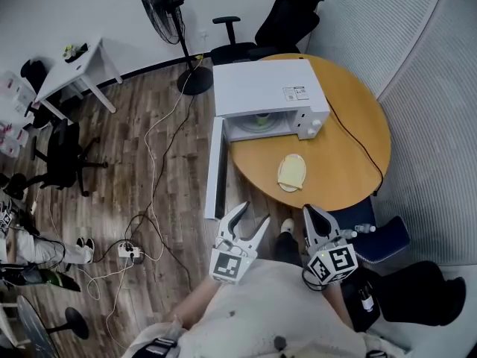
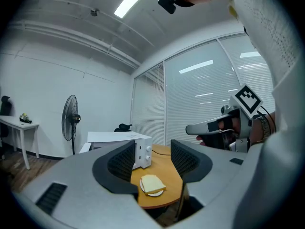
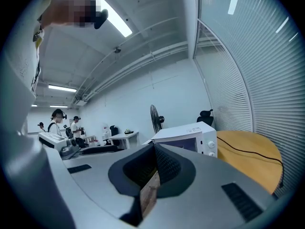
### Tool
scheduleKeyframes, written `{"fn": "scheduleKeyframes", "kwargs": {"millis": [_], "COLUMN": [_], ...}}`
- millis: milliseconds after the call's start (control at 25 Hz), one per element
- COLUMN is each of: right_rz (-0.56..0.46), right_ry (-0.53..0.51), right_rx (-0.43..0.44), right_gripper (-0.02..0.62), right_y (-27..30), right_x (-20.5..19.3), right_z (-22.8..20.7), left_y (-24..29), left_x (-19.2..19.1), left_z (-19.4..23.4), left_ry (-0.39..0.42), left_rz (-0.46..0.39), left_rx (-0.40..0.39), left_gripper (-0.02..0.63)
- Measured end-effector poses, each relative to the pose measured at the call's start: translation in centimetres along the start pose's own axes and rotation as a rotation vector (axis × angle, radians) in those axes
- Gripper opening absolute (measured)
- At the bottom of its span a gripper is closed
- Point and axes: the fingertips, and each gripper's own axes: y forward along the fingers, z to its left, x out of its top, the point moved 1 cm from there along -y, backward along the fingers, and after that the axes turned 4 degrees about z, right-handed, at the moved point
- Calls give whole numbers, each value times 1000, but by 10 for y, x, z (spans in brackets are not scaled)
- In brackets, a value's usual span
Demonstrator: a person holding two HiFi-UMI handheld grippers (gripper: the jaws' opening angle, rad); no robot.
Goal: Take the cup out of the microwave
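The white microwave stands on the round wooden table with its door swung open toward me. A pale green cup sits inside the cavity. Both grippers hover off the table's near edge, well short of the microwave. My left gripper is open and holds nothing; in the left gripper view its jaws frame the microwave. My right gripper is shut, with only a thin slit between its pads, and it also holds nothing. The cup is hidden in both gripper views.
A plate with a slice of bread lies on the table between me and the microwave. A black cable crosses the tabletop. A standing fan, office chairs, a power strip with cords and a white side table surround it.
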Motion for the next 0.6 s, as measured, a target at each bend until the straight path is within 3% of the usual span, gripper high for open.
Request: {"fn": "scheduleKeyframes", "kwargs": {"millis": [600], "right_rz": [37], "right_ry": [-22], "right_rx": [160], "right_gripper": [10], "right_y": [72], "right_x": [42], "right_z": [-81], "left_y": [90], "left_x": [14], "left_z": [20], "left_ry": [-32], "left_rz": [5], "left_rx": [177], "left_gripper": [255]}}
